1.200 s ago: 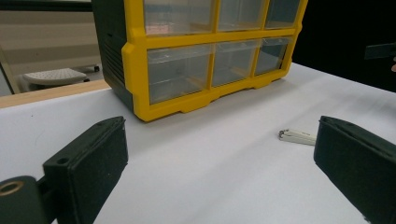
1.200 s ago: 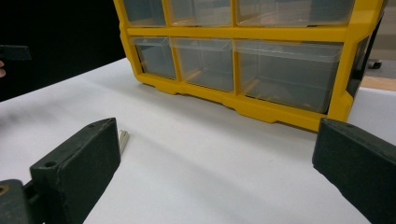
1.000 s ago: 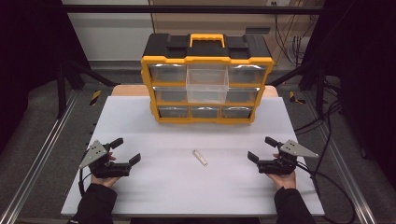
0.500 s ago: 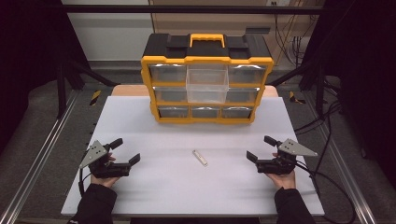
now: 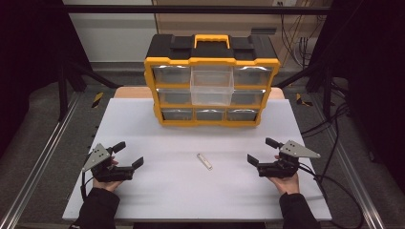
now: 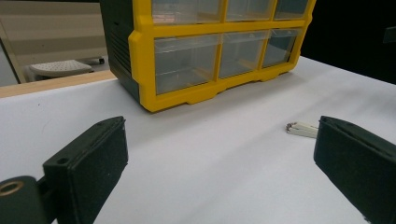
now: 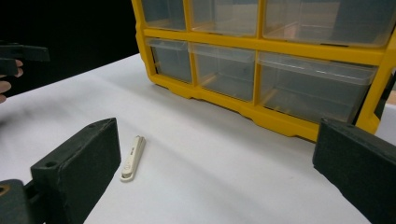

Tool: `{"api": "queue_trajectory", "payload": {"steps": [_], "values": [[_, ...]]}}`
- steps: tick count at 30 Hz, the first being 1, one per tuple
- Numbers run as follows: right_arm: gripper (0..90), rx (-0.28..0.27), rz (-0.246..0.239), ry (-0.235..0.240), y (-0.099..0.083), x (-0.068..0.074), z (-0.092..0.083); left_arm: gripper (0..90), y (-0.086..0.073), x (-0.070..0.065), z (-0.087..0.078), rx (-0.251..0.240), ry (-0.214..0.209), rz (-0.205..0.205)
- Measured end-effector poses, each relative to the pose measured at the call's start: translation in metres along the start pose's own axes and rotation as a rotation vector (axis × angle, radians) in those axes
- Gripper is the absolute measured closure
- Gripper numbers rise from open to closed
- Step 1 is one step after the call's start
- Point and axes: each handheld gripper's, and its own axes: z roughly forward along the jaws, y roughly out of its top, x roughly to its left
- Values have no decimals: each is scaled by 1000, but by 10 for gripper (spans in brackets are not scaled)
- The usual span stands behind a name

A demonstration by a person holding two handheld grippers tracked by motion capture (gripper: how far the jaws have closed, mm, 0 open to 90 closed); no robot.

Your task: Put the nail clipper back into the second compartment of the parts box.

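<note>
A yellow and black drawer organizer (image 5: 211,81) stands at the back of the white table (image 5: 191,191), its top middle clear drawer (image 5: 211,85) pulled out. A small white clip-like stick (image 5: 204,161) lies flat on the table in the middle, also seen in the left gripper view (image 6: 302,129) and the right gripper view (image 7: 133,157). My left gripper (image 5: 128,155) rests near the table's front left, open and empty. My right gripper (image 5: 263,151) rests at the front right, open and empty. Both point toward the middle, well apart from the stick.
Metal frame rails (image 5: 43,157) run along both sides of the table. Cables (image 5: 334,124) trail off the right edge. A wooden board (image 5: 129,92) sits behind the white sheet. In the right gripper view, the other hand (image 7: 9,74) shows at far left.
The right gripper has shifted slightly left toward the middle. The left gripper and the stick have stayed where they were.
</note>
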Motion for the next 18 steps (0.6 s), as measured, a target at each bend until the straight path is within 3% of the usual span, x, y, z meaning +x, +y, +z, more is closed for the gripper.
{"api": "queue_trajectory", "payload": {"steps": [18], "values": [[17,53,-36,3,12,21,18,29,-1,0,0,3,7,-7]]}}
